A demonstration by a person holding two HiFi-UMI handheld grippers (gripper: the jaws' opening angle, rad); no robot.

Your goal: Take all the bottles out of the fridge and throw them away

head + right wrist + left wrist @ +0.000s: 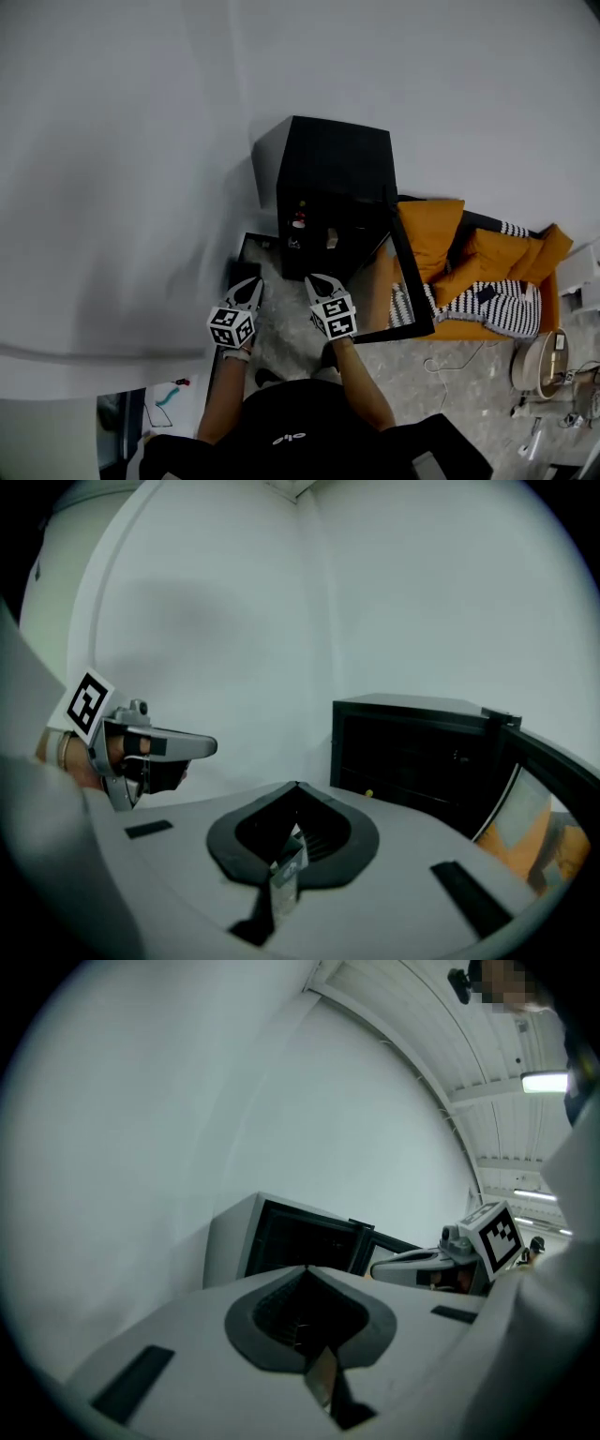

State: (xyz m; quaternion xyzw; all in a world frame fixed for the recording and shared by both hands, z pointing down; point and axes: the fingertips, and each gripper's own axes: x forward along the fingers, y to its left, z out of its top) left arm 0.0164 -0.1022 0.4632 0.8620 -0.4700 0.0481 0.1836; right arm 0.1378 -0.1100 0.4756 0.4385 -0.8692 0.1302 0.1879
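Note:
A black mini fridge (pixel 323 183) stands against the white wall with its glass door (pixel 412 272) swung open to the right. Inside it, a small bottle with a red cap (pixel 298 221) shows on a shelf, with a pale item (pixel 330 238) beside it. Both grippers hover in front of the fridge, apart from it. My left gripper (pixel 254 284) is shut and holds nothing; its jaws (pixel 305 1267) meet at the tip. My right gripper (pixel 313 279) is likewise shut and bare, tips together (pixel 295 783). In the right gripper view the dark fridge (pixel 422 752) interior shows a small yellow spot (pixel 368 794).
An orange couch with striped cushions (pixel 473 277) sits right of the open door. A round wooden basket (pixel 542 361) and cables lie at far right. A dark frame (pixel 246 246) lies on the floor left of the fridge. The person's legs are below the grippers.

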